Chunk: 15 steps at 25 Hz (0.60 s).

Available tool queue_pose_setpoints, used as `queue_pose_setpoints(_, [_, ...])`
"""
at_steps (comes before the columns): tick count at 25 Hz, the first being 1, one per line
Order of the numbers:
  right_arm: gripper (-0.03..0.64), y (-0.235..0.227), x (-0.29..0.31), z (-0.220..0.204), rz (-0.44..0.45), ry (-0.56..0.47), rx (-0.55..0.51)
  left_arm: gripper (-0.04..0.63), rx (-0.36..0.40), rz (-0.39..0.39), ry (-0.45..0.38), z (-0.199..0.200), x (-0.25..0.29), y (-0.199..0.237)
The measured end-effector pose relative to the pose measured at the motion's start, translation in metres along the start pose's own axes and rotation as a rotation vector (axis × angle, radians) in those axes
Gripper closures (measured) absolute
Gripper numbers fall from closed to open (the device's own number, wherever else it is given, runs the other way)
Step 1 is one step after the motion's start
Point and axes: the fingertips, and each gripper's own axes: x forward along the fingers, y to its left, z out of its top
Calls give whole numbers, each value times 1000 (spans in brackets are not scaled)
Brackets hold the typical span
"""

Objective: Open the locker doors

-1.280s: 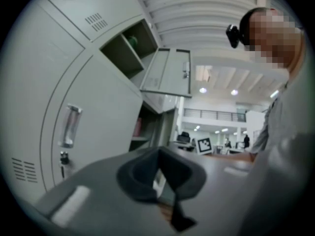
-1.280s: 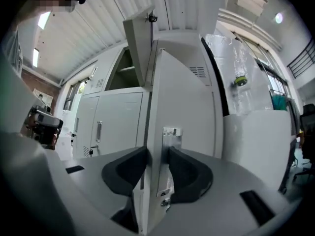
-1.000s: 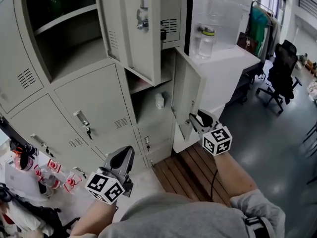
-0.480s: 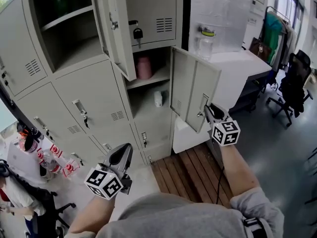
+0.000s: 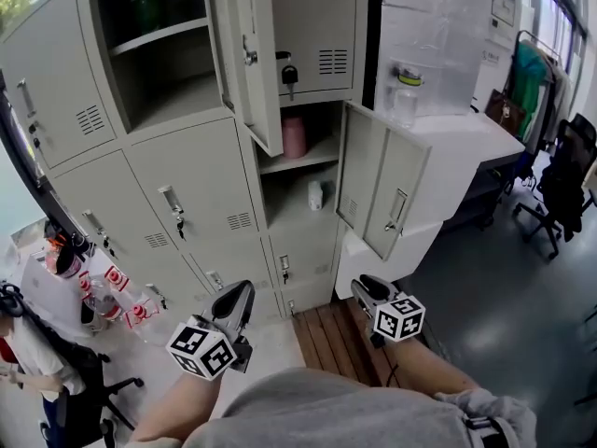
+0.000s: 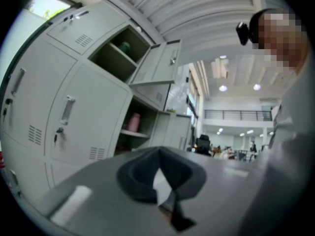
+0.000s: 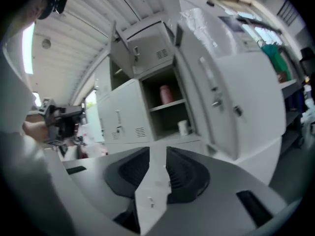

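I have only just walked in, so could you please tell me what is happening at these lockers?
A person stands at grey lockers with a gripper in each hand. Two doors stand open, an upper door and a middle door; a pink cup shows inside. The left gripper is shut; the right gripper, its jaws just opening, holds nothing. Both hang low, clear of the lockers.

Upper door [image 5: 254, 54] and lower door [image 5: 382, 189] stand open; a pink cup [image 5: 294, 138], perhaps, sits inside.

A black office chair [image 5: 571, 187] stands on the grey floor [image 5: 508, 315] near bright windows [image 5: 552, 12].
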Motion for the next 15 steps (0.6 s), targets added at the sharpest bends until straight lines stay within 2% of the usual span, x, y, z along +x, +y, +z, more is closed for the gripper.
queue_pose_setpoints(3, [555, 94, 23, -7, 255, 15, -56, 592, -18, 25, -1, -10, -12, 10])
queue_pose_setpoints(6, [563, 155, 35, 8, 387, 5, -136, 594, -8, 12, -5, -18, -25, 10])
queue_pose_setpoints(9, [563, 182, 40, 18, 443, 3, -157, 595, -19, 3, -21, -20, -35, 10])
queue_pose_setpoints(15, [563, 190, 50, 9, 462, 31, -129, 592, -31, 43, -42, -17, -53, 25])
